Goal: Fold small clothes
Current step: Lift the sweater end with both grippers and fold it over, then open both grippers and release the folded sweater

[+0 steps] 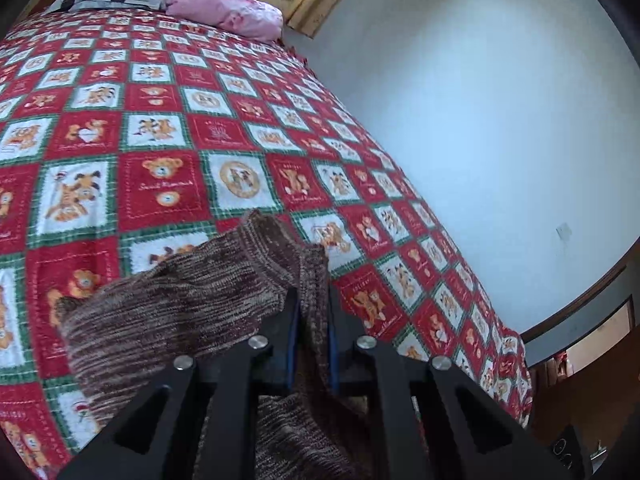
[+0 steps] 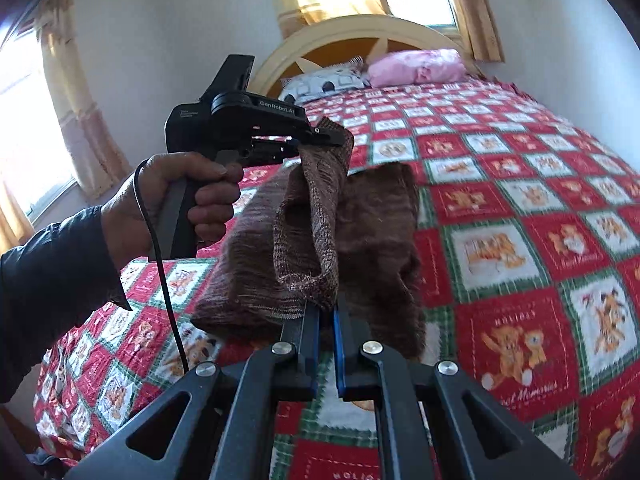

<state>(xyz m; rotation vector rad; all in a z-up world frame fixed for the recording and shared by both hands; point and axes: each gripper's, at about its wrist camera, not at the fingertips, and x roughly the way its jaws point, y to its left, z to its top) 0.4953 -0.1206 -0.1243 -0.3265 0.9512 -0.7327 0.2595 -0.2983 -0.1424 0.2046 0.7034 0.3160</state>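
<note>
A brown knitted garment (image 2: 320, 216) hangs in the air above the bed, held up between the two grippers over the red-and-white teddy-bear bedspread (image 2: 520, 208). The left gripper (image 2: 332, 138), seen from the right wrist camera, is gripped by the person's left hand (image 2: 188, 196) around its handle, and its fingers are clenched on one upper edge of the garment, which drapes down from them in a loose loop. From the left wrist camera the same left gripper (image 1: 313, 300) has the knit pinched between its blue-lined fingers, the cloth spreading away to the left of them above the bedspread (image 1: 160, 120). The right gripper (image 2: 327, 312) sits below the hanging garment, its fingers close together with the lower hem of the knit caught between their tips. The rest of the garment sags behind that gripper toward the bedspread; whether it touches the cover I cannot tell. At the head of the bed, beyond the garment, lie a pink pillow (image 2: 416, 66) and a patterned white pillow (image 2: 324, 82) against a cream wooden headboard (image 2: 340, 32)
</note>
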